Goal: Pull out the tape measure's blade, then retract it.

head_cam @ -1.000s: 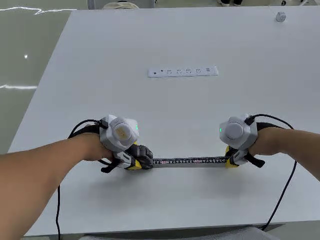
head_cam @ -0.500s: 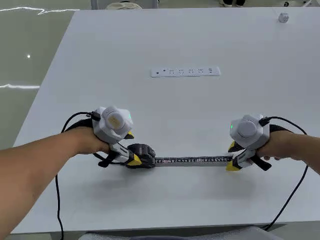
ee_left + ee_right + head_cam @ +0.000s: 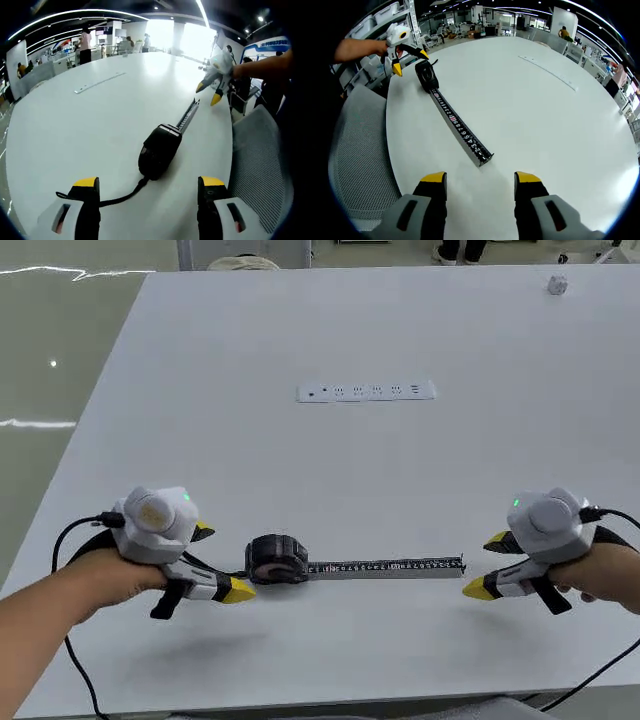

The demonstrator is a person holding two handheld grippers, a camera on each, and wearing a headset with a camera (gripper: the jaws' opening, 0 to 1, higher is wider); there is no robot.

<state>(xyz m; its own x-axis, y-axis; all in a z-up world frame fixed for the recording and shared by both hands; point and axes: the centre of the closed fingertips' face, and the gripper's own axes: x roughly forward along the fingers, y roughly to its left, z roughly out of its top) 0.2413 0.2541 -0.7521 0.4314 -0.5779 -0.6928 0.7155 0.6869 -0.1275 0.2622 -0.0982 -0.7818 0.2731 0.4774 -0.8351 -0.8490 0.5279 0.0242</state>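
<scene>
Tape measure (image 3: 277, 559): near the front edge of the table (image 3: 400, 470); blade (image 3: 385, 566) extended flat.
Left gripper (image 3: 222, 561): jaws apart, holding nothing.
Right gripper (image 3: 487, 563): jaws apart, holding nothing, just beyond the blade tip.

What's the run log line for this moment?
left gripper: open, apart from case | right gripper: open, apart from blade | tape measure: on table, blade extended

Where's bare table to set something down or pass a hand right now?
Free: the wide patch of table between the power strip and the blade, and from the strip to the far edge, bar a small object at the far right corner. Crowded: the near edge, with tape case, blade, left gripper and right gripper in one line.
</scene>
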